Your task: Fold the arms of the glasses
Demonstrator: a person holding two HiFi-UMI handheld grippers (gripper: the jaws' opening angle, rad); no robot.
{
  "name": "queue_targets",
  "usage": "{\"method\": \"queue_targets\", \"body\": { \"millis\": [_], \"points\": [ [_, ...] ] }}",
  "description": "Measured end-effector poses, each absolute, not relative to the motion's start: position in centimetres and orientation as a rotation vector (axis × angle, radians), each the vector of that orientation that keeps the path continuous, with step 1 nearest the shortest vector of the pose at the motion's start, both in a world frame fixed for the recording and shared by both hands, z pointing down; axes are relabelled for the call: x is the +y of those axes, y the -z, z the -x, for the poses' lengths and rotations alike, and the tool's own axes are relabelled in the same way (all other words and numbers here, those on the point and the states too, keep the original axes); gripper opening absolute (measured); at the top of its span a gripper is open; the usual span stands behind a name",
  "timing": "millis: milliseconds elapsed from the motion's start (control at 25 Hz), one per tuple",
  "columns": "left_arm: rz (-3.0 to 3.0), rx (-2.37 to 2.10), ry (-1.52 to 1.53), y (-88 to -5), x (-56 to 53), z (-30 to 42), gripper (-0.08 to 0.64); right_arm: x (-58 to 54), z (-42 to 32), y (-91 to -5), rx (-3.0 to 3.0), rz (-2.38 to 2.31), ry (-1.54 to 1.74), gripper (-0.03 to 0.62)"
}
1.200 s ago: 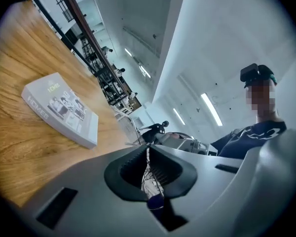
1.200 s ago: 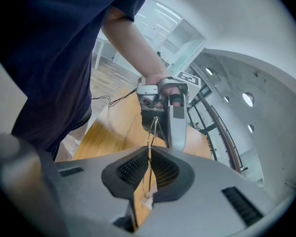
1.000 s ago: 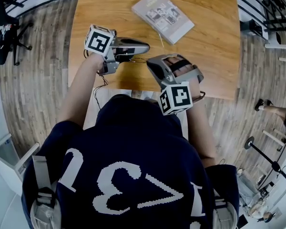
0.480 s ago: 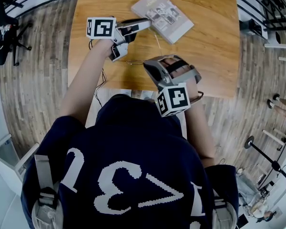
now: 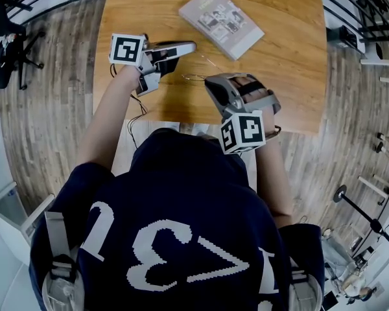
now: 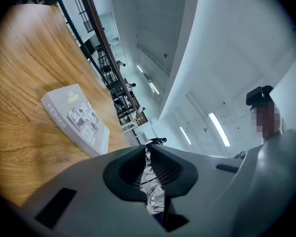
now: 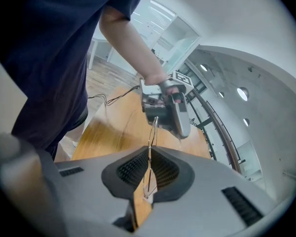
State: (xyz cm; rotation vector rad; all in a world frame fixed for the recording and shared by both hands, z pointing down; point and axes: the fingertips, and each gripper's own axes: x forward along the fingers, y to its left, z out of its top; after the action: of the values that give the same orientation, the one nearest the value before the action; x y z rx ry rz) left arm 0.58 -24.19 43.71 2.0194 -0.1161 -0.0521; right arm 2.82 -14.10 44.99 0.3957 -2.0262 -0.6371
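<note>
Thin wire-framed glasses (image 5: 196, 77) are held above the wooden table (image 5: 279, 76), and my right gripper (image 5: 211, 81) is shut on their frame. In the right gripper view the wire (image 7: 151, 137) rises from between the right gripper's (image 7: 148, 154) pads towards the left gripper (image 7: 165, 107). My left gripper (image 5: 193, 45) lies level over the table, up and left of the glasses. Its jaws have just been closing. In the left gripper view, the left gripper (image 6: 149, 149) shows only a narrow slit with nothing in it.
A grey book (image 5: 222, 22) lies on the far part of the table, and also shows ahead of the left gripper, book (image 6: 76, 117). A cable (image 5: 137, 118) hangs over the near table edge. An office chair (image 5: 3, 37) stands at the left.
The left gripper left the glasses, swung out towards the book, then came back a little towards the left. The right gripper has kept its grip and hardly moved.
</note>
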Motion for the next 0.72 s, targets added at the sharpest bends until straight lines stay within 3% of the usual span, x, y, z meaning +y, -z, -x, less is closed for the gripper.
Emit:
{"method": "queue_targets", "body": {
  "millis": [360, 720],
  "points": [
    [-1.947, -0.004, -0.021, -46.9, -18.7, 1.4, 0.04, -14.7, -3.3, -46.5, -2.056, -0.362, 0.573, 0.037],
    [-2.011, -0.312, 0.015, -49.1, -19.2, 5.7, 0.04, -15.9, -3.8, -53.9, -2.058, -0.251, 0.434, 0.037]
  ]
}}
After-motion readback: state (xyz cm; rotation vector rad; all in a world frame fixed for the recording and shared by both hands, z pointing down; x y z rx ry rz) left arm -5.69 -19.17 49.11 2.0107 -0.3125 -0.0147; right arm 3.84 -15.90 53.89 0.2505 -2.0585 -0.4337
